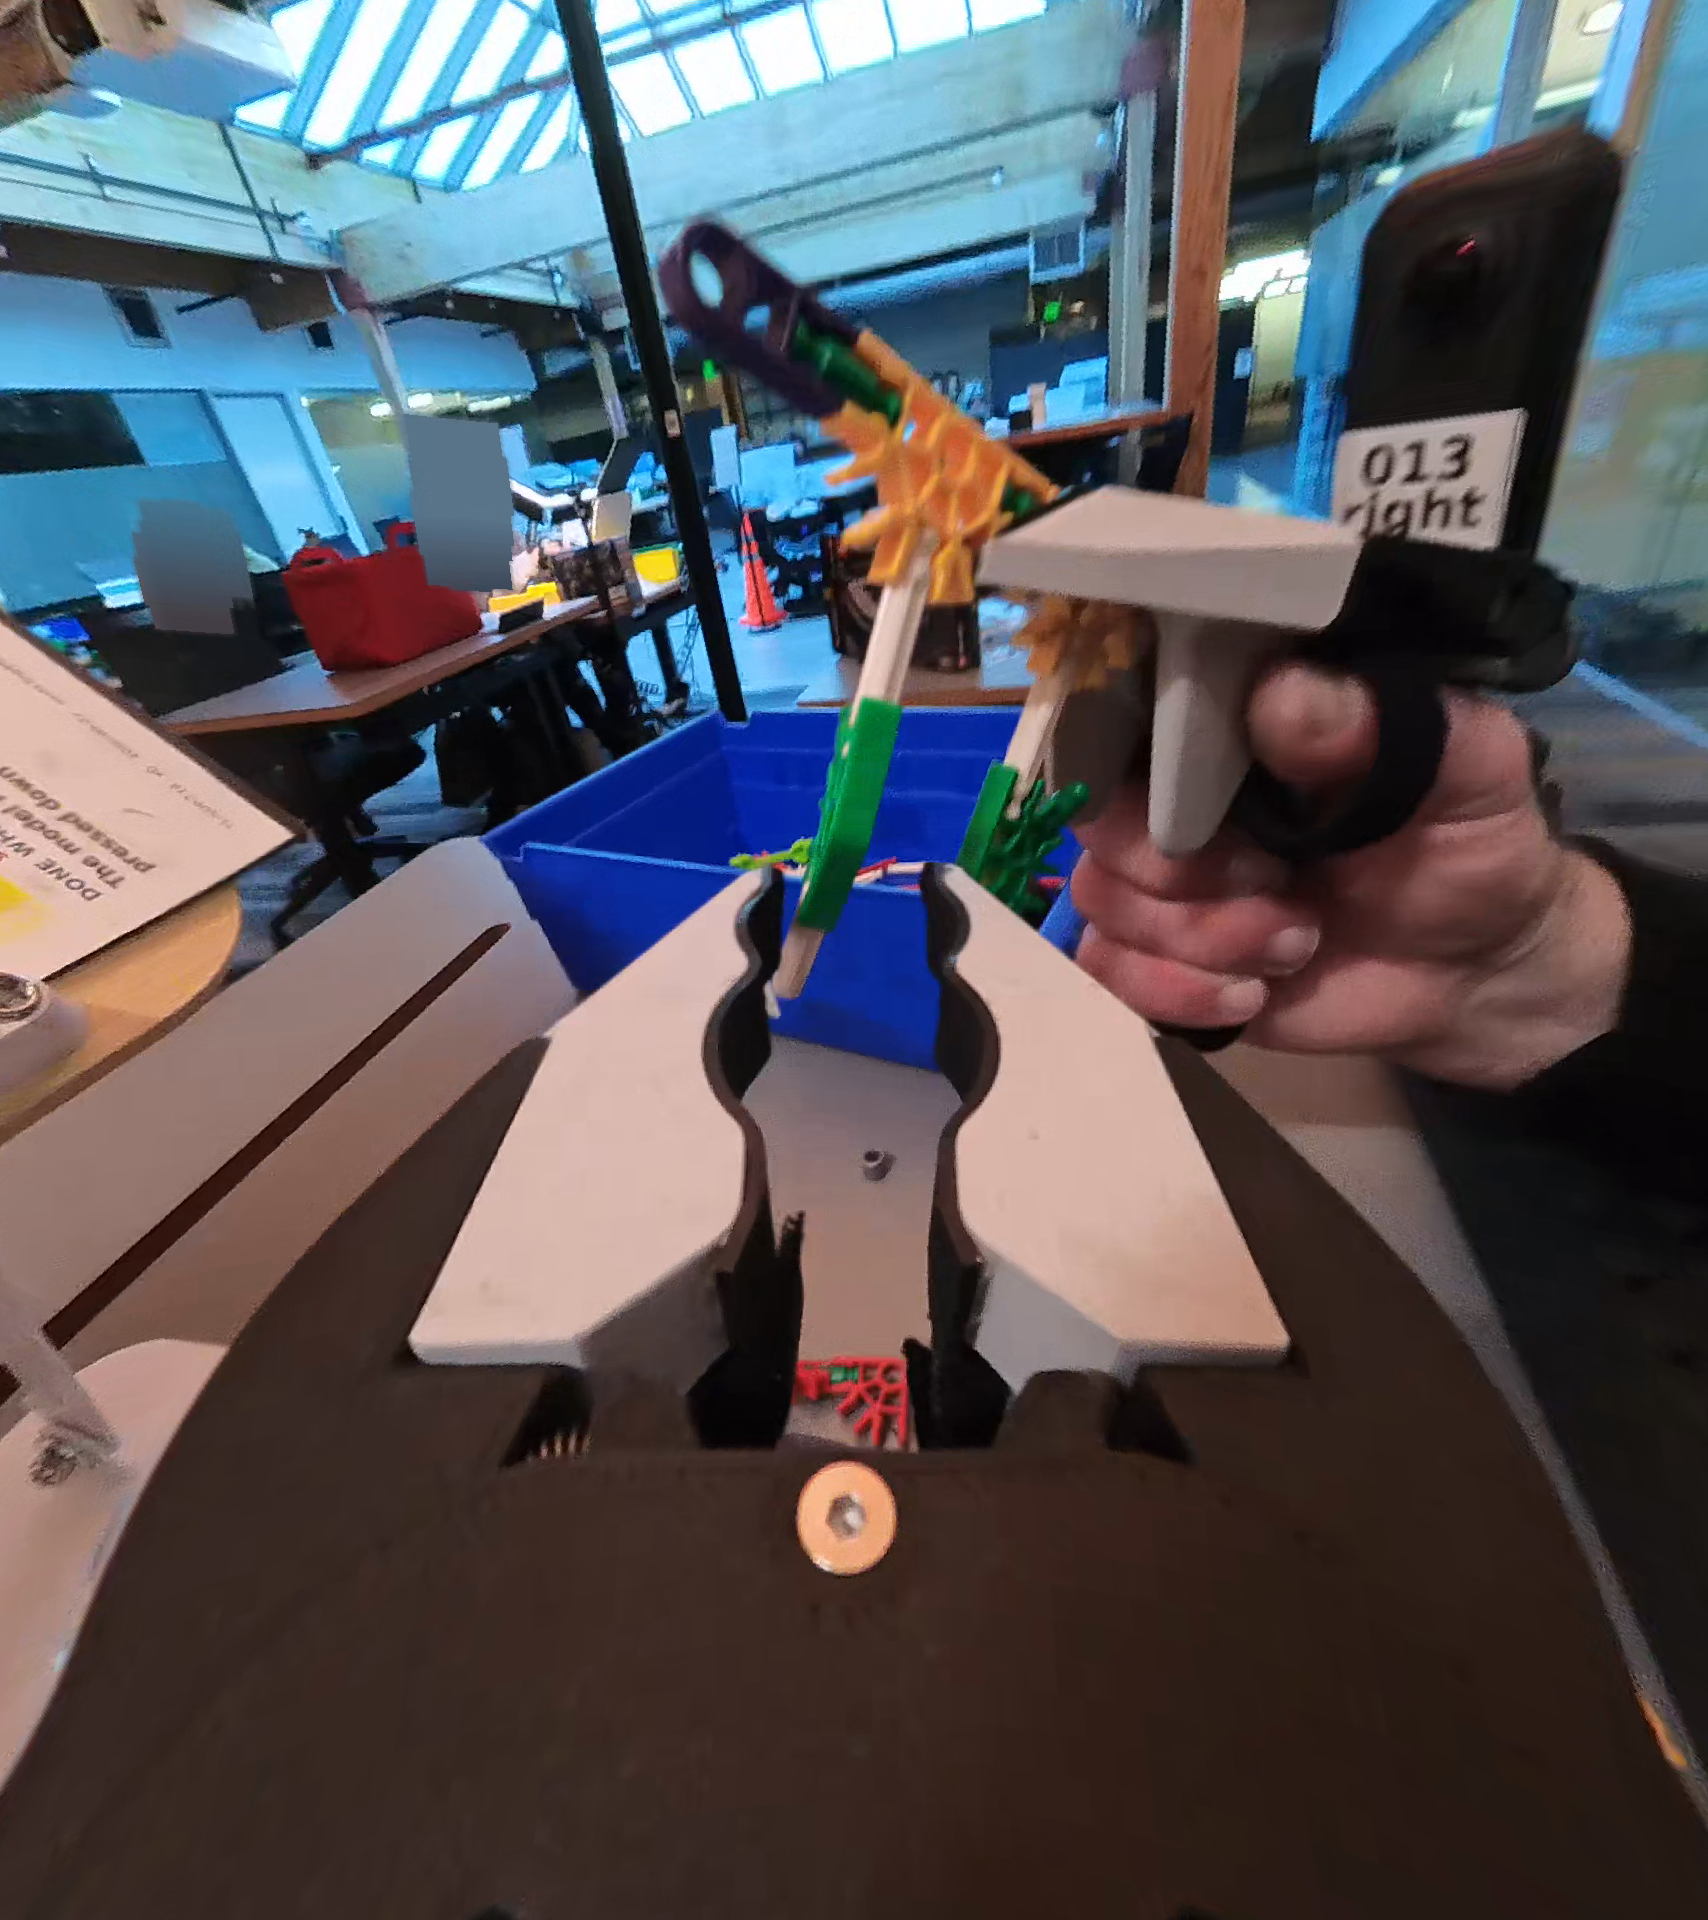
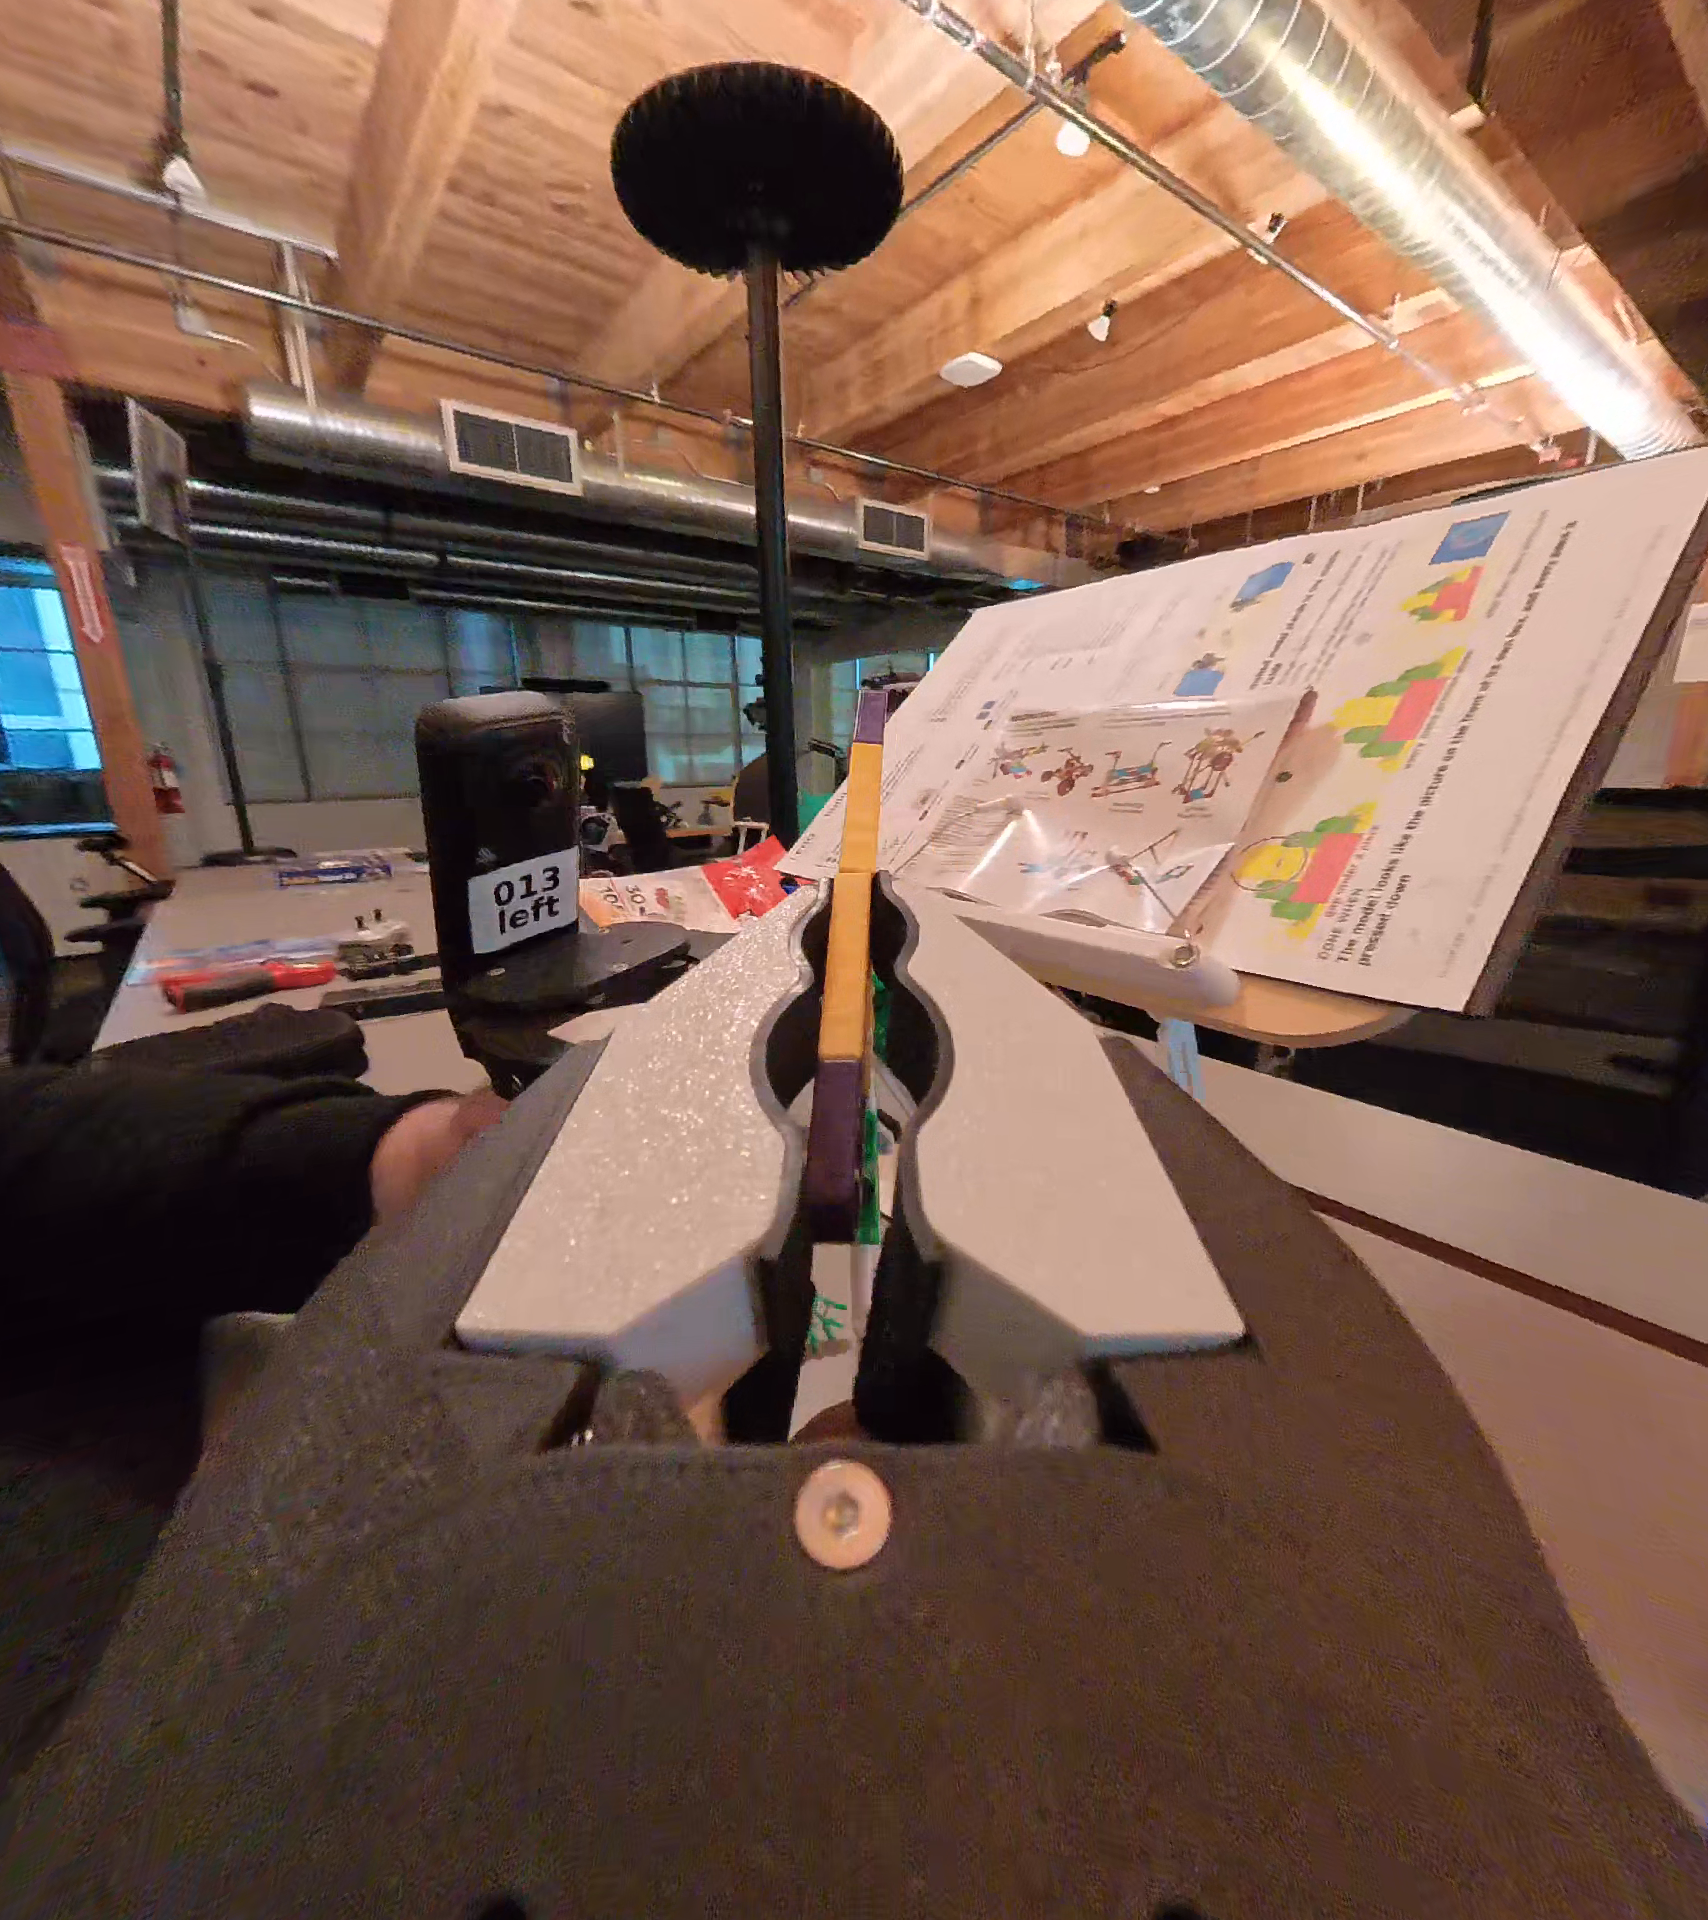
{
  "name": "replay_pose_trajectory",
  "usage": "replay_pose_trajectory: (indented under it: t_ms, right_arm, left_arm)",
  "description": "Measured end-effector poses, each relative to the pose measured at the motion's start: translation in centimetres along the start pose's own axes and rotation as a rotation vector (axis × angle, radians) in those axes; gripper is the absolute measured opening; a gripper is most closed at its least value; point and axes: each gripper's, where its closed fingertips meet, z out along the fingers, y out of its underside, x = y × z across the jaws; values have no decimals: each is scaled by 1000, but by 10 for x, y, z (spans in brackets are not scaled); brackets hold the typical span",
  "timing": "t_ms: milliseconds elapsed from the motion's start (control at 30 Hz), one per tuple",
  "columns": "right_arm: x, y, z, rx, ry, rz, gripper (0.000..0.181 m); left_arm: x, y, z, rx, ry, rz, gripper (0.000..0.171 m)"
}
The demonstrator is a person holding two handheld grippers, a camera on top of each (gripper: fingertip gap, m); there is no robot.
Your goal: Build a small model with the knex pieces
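Observation:
A construction-toy model of yellow connectors, a purple piece and green and white rods is held up in the air. My right gripper, in a person's hand, is shut on it. In the right wrist view the model's yellow and purple edge is pinched between the right gripper's fingers. My left gripper is open. The model's lower white rod with a green connector hangs between its fingertips, close to the left finger; I cannot tell if it touches.
A blue bin with loose toy pieces stands just beyond the left gripper. A tilted board with picture sheets stands on a round wooden stand, also at the left in the left wrist view. A black pole rises behind. Desks with clutter lie farther back. One gripper's finger ends stand about 6 cm off the other's.

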Motion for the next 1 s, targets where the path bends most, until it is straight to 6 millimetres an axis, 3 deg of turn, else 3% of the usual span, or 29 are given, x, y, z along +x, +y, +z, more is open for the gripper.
replay_pose_trajectory:
  t_ms: [100, 133, 267, 533, 667, 767, 933, 1000]
  right_arm:
    - [-2, 8, 2, -37, -35, 43, 4]
    - [-2, 10, 2, -45, -36, 51, 4]
    - [0, 13, 4, -60, -9, 23, 4]
    - [-2, 13, 8, -146, 207, -462, 5]
    - [-4, 16, 10, -189, 268, -635, 5]
    - [-21, 26, 19, -235, 265, -817, 3]
    - [-16, 13, 12, -171, 238, -670, 4]
    - [-16, 14, 13, -145, 180, -507, 4]
  left_arm:
    - [0, -10, -2, 44, -15, 22, 21]
    - [-2, -10, -3, 35, -27, 36, 8]
    - [0, -4, -3, -21, -6, 18, 3]
    - [5, -3, 2, -48, 88, -426, 6]
    - [5, 0, 2, -65, 91, -508, 6]
    - [1, -3, 2, -43, 87, -584, 3]
    - [-4, 2, 1, -71, 61, -569, 3]
    - [10, 13, 3, -157, 159, -532, 4]
